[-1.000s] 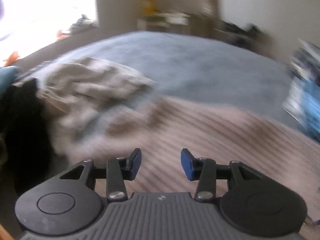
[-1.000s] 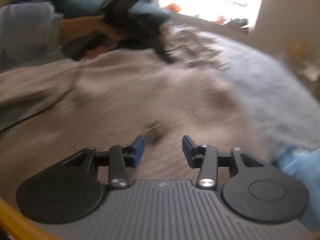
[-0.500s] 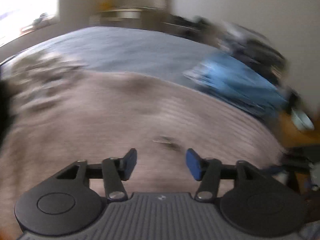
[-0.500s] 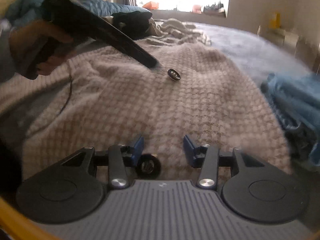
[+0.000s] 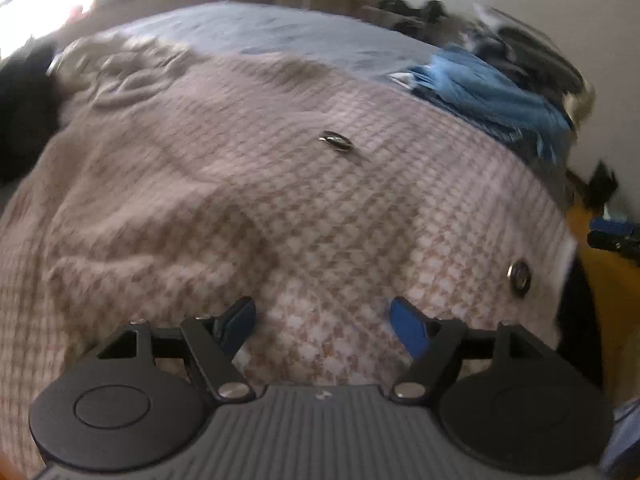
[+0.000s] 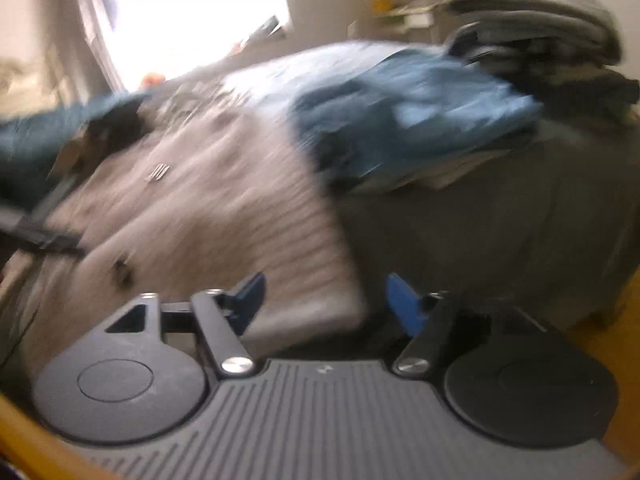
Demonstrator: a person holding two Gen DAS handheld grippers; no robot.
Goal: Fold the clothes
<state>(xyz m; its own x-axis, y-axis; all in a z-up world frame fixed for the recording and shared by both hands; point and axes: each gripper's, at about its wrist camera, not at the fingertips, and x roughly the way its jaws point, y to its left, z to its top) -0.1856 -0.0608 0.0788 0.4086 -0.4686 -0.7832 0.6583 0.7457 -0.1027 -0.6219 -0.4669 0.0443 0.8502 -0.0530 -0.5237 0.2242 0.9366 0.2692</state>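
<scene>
Bed point(image 5: 280, 36) – houndstooth garment point(image 5: 280, 208) spread | left gripper point(image 5: 322, 322) spread, empty | right gripper point(image 6: 324, 300) spread, empty | no legible writing

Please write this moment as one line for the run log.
fold clothes | left gripper open over checked garment | right gripper open at its edge | nothing held

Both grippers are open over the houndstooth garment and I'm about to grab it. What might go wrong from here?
1. The houndstooth garment has metal buttons; the left gripper closing on one may slip or grip unevenly.
2. The right gripper sits at the garment's edge near the bed's side; a pinch there may catch little fabric or pull it off the bed.
3. The blue clothing lies against the garment's far edge, so lifting could drag it along.
</scene>
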